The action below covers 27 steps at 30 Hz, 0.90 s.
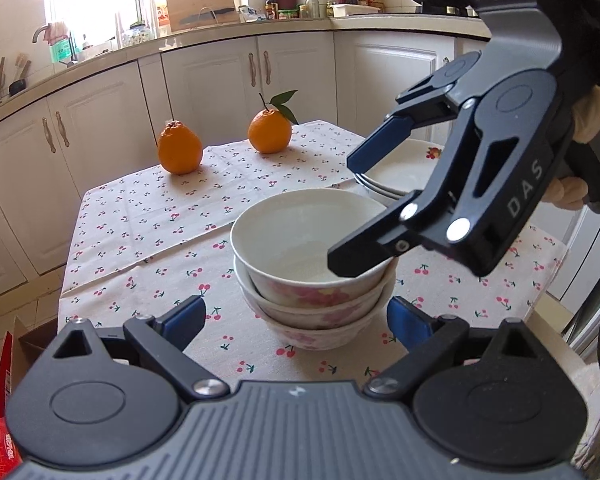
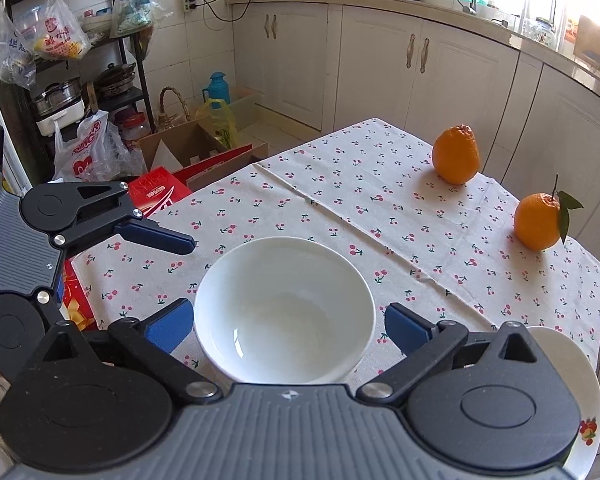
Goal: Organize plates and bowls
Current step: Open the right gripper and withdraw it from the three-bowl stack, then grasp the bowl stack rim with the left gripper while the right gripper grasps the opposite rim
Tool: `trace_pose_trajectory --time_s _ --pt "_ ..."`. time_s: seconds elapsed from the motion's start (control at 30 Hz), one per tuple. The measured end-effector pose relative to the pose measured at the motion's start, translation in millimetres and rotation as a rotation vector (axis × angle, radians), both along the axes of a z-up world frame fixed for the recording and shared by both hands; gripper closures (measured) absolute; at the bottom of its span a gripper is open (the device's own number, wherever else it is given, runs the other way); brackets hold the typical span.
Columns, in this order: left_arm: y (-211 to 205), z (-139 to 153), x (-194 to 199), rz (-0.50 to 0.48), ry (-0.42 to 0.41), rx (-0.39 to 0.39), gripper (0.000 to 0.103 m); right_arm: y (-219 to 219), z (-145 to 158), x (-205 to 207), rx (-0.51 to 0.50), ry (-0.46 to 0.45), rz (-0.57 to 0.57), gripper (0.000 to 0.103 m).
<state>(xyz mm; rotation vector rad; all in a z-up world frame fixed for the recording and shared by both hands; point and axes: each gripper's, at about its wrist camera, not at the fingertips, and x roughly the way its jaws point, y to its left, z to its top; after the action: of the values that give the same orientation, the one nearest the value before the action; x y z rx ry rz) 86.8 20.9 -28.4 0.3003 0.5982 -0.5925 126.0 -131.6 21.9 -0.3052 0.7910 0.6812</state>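
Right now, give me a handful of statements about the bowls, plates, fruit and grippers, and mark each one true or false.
1. Three bowls sit nested in one stack. True.
2. The right gripper is clamped on the top bowl's rim. False: its jaws are open, nothing pinched.
3. Two oranges stand on the tablecloth. True.
4. The plates lie inside the top bowl. False: they sit stacked beside the bowls.
5. The left gripper is open. True.

Both wrist views look down closely, sharing the stacked bowls (image 1: 314, 264).
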Motion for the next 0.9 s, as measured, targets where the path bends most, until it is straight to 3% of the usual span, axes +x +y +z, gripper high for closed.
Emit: trace_pose_trajectory --time_s 0.33,0.53,0.73,0.9 --pt "7.7 -3.3 -6.0 -0.049 0.0 0.031 0.006 -14.9 -4.4 -40.5 -0.026 -0.06 -0.029 0.0" --pt "8.9 -7.9 -4.8 -0.053 0.018 0.031 0.006 -28.2 -16.3 -59.2 0.018 -0.091 -0.013 0.0" --pt "7.5 -18.5 5.2 -0.069 0.048 0.058 0.006 -30.9 -36.6 -53.4 -0.06 -0.062 -0.02 0.0" --pt "6.3 -27.2 20.3 -0.089 0.081 0.082 0.006 -33.4 -48.8 -40.9 -0.068 -0.038 -0.037 0.0"
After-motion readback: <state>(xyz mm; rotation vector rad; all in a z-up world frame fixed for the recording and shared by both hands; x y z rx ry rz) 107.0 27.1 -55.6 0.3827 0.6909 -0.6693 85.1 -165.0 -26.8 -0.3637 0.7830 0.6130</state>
